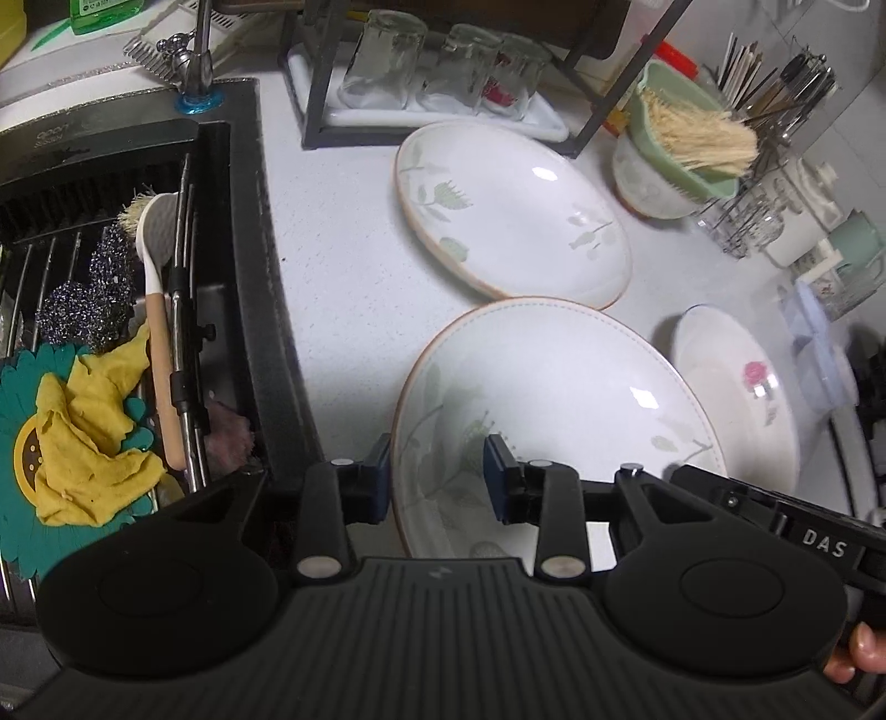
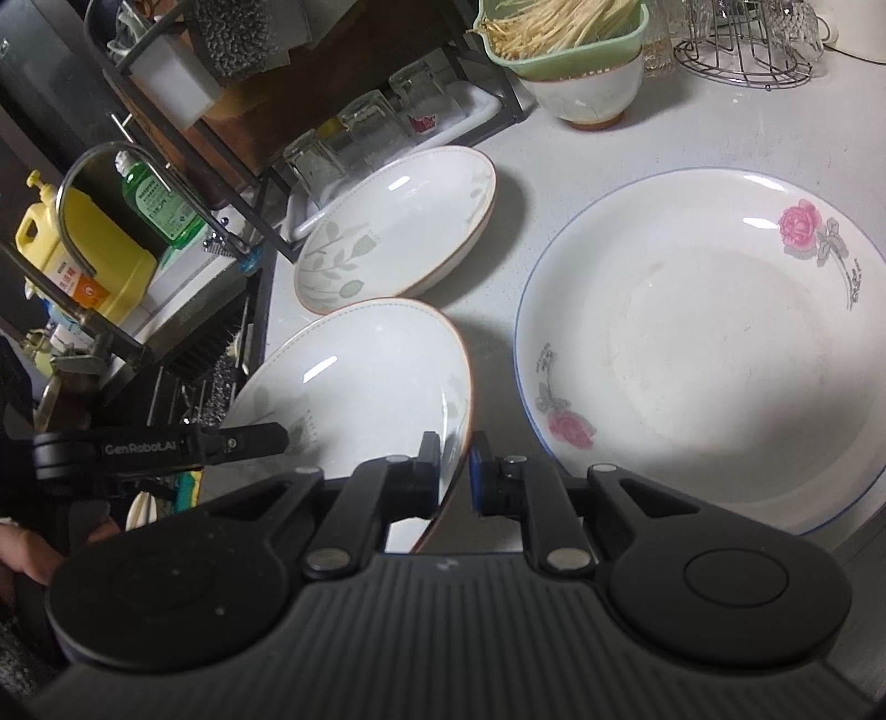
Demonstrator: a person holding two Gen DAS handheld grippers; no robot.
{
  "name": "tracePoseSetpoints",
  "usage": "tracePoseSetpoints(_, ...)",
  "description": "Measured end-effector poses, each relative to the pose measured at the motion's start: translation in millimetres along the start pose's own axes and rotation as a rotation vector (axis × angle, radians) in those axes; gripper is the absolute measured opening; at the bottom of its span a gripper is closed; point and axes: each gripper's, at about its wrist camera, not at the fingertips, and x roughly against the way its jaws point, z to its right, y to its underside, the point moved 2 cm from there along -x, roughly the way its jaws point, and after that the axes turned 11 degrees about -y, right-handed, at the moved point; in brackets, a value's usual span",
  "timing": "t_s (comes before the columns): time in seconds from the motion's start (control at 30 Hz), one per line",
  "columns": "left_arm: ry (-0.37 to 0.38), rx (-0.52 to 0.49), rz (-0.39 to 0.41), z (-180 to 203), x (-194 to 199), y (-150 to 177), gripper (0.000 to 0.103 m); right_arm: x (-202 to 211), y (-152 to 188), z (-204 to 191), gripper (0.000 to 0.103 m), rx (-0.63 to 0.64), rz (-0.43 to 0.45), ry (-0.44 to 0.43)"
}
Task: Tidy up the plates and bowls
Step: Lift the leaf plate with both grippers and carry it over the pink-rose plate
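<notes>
A white plate with green leaf print (image 1: 554,410) is held tilted above the counter; it also shows in the right wrist view (image 2: 354,387). My left gripper (image 1: 440,476) has its jaws on either side of the plate's near left rim, with a gap showing. My right gripper (image 2: 455,471) is shut on the plate's right rim. A second leaf-print plate (image 1: 509,210) lies flat behind it, also in the right wrist view (image 2: 398,227). A white rose-print bowl (image 2: 703,343) sits to the right, also in the left wrist view (image 1: 736,387). A white bowl (image 2: 587,94) holds a green strainer.
A black sink (image 1: 238,310) with rack, scrubbers, brush and yellow cloth (image 1: 94,437) lies left. A black rack with upturned glasses (image 1: 437,72) stands behind the plates. A utensil holder (image 1: 775,94) and wire stand (image 2: 742,50) are far right. Soap bottles (image 2: 83,249) stand by the tap.
</notes>
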Motion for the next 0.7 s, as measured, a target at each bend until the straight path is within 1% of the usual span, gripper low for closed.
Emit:
tracePoseSetpoints(0.17, 0.030, -0.018, -0.005, 13.7, 26.4, -15.5, 0.038, 22.6, -18.6, -8.4, 0.014, -0.005, 0.010, -0.012)
tracePoseSetpoints(0.27, 0.063, -0.013, -0.001, 27.2, 36.6, -25.2, 0.038, 39.3, -31.0, -5.9, 0.014, -0.015, 0.028, -0.029)
tracePoseSetpoints(0.37, 0.080, -0.006, -0.012, 43.3, 39.8, -31.8, 0.038, 52.8, -41.3, -3.0, 0.014, -0.003, 0.053, -0.021)
tracePoseSetpoints(0.47, 0.075, -0.039, -0.010, 61.9, 41.3, -35.8, 0.038, 62.0, -49.5, 0.9, 0.014, 0.028, 0.075, 0.007)
tracePoseSetpoints(0.57, 0.078, -0.093, -0.015, 78.5, 40.1, -37.2, 0.038, 71.2, -54.3, 12.2, 0.014, 0.021, 0.099, 0.006)
tracePoseSetpoints(0.7, 0.079, -0.115, -0.037, 98.5, 34.5, -36.3, 0.038, 82.8, -57.3, 27.7, 0.014, 0.016, 0.109, -0.011)
